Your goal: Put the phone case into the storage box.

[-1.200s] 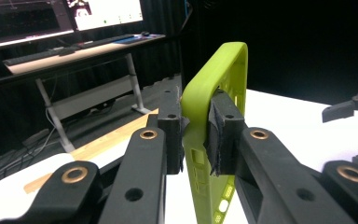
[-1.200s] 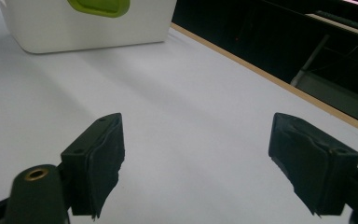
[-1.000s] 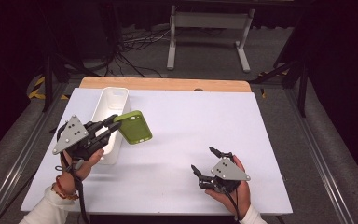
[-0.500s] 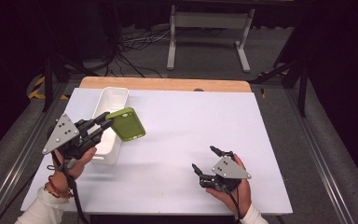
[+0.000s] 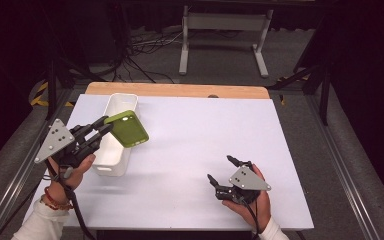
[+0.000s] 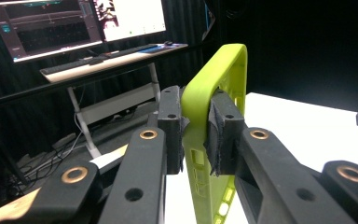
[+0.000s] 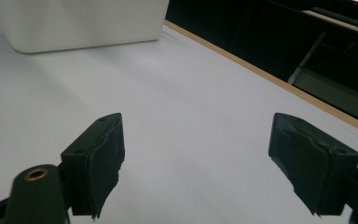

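left tongs pinch green phone case above white bin.

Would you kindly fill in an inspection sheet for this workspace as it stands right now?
Surface: white table top with a wooden strip along the far edge.
Job's things: green phone case, held above the white bin; the bin stands at the table's left.
Clutter: nothing seen.
Grippers: left gripper shut on the phone case's rim; right gripper open, nothing between its jaws, low over the bare table.
Cables: one trails from each gripper toward the person; more lie on the floor beyond the table.
Surroundings: grey stand behind the table; lit monitors in the left gripper view.
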`<state>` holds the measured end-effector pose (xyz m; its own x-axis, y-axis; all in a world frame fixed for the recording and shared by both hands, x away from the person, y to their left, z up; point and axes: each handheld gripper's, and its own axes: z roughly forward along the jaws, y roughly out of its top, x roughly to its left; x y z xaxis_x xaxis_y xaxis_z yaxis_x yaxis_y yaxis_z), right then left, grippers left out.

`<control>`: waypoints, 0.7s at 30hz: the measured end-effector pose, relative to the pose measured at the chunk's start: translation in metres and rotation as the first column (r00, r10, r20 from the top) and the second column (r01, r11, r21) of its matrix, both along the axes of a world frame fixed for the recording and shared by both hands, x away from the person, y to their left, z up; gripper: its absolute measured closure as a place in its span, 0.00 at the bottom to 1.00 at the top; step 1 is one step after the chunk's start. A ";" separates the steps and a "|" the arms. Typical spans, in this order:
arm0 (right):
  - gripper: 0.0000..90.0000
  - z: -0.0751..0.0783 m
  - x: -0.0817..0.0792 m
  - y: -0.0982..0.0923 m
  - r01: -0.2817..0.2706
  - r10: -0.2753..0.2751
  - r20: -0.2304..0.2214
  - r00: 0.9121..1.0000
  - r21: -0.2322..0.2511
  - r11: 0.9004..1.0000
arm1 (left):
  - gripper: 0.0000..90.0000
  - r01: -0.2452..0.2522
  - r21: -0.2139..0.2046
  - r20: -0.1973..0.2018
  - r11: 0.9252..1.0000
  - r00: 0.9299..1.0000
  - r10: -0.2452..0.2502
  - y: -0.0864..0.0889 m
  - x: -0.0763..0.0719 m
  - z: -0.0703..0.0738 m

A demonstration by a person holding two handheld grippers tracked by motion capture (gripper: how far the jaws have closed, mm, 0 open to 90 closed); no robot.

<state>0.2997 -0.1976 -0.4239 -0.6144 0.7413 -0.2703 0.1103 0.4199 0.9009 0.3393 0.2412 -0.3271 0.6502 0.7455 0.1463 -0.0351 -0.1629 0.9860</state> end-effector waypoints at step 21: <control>0.21 0.001 0.001 -0.002 0.009 -0.009 0.004 1.000 0.000 1.000 | 0.87 -0.047 -0.021 0.005 0.999 0.999 0.047 0.017 0.004 0.002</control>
<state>0.3008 -0.2001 -0.4226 -0.6068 0.7465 -0.2730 0.1102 0.4191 0.9012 0.3431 0.2581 -0.3252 0.6136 0.7782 0.1338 -0.0329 -0.1441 0.9890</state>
